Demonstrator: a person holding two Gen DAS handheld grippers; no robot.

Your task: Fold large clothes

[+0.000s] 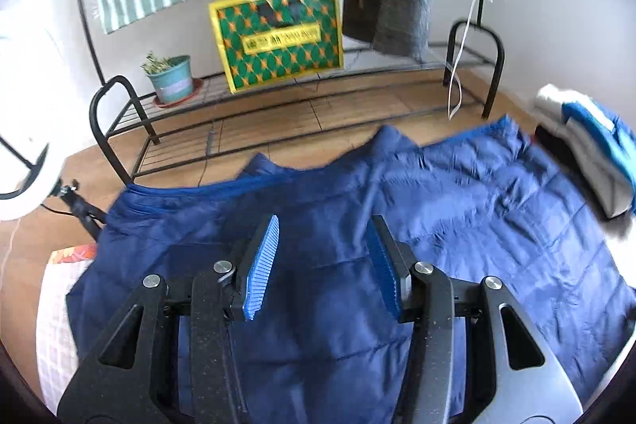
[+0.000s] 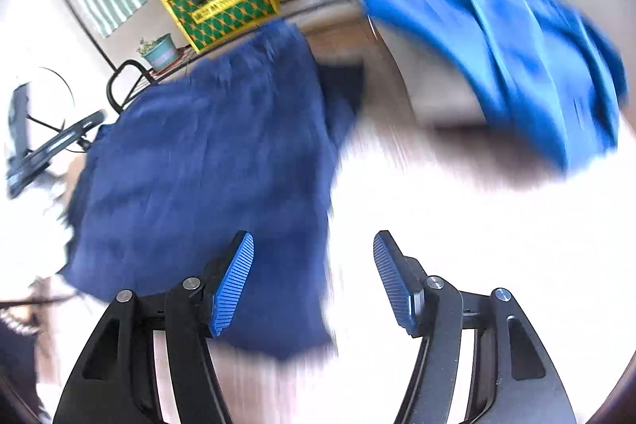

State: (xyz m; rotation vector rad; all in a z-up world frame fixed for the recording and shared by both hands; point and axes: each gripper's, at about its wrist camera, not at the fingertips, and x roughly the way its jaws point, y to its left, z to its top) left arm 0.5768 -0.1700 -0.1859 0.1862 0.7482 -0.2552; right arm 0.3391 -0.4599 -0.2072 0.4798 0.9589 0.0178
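Below your two tools lies one large navy quilted padded garment (image 1: 357, 265), spread flat on a white surface and reaching its far edge. One lighter blue garment (image 2: 516, 58) sits on a pale folded pile at the right, apart from the navy one. Beyond, you have one black metal wire rack (image 1: 278, 114) carrying one yellow-edged green and orange patterned bag (image 1: 278, 34); its yellow label is too blurred to read. One teal plant pot (image 1: 173, 80) stands beside the bag. Your left tool (image 1: 322, 265) hangs over the navy garment, jaws apart, nothing between them. Your right tool (image 2: 314, 281) is at that garment's right edge, jaws wide apart and empty.
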